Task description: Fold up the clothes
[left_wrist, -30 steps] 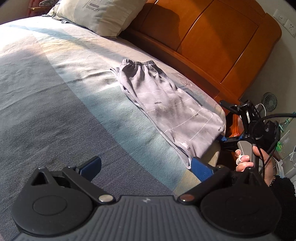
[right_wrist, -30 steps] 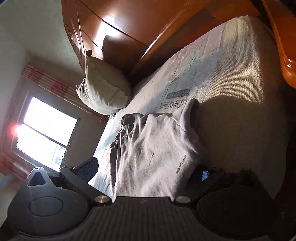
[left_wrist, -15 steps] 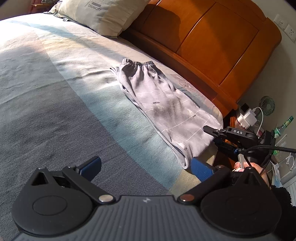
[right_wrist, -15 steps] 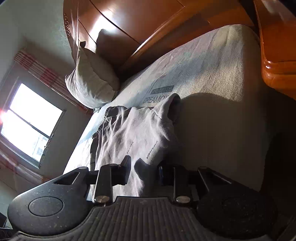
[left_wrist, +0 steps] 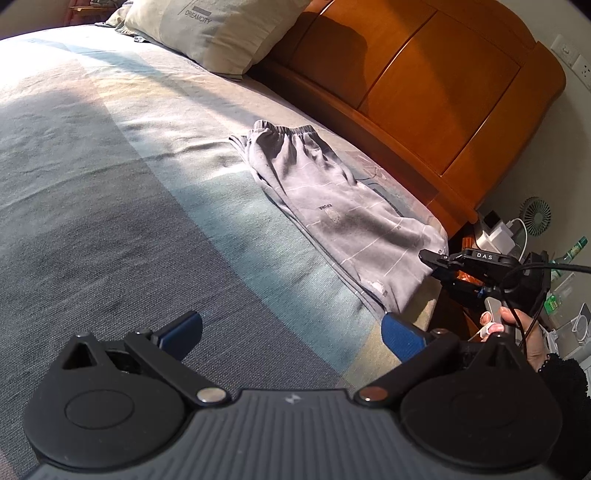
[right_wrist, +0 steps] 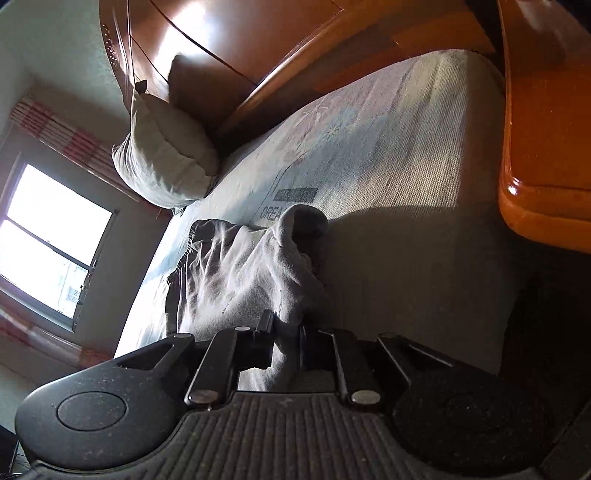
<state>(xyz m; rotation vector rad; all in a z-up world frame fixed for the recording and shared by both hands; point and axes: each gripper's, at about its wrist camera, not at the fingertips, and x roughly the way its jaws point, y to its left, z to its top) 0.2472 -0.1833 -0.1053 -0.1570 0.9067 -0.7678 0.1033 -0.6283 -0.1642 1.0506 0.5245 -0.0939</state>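
Grey trousers (left_wrist: 332, 206) lie folded lengthwise on the bed, waistband toward the headboard, leg ends at the bed's right edge. My left gripper (left_wrist: 291, 332) hovers open over the bedspread just short of the leg ends, its blue pads empty. My right gripper (left_wrist: 434, 260) reaches in from the right edge of the bed, held by a hand (left_wrist: 517, 332). In the right wrist view the right gripper (right_wrist: 286, 336) is shut on a pinch of the trousers (right_wrist: 229, 273) at the hem, and the cloth rises in a ridge from the jaws.
A beige pillow (left_wrist: 214, 29) leans on the wooden headboard (left_wrist: 424, 74) at the back. A wooden bedside table (right_wrist: 546, 147) stands off the bed's right edge with chargers, a small fan (left_wrist: 535, 216) and a bottle. The striped bedspread (left_wrist: 110, 184) spreads out to the left.
The right gripper swung in to the trouser hem and went from wide open to shut on the cloth. The left gripper stayed open and shifted only slightly.
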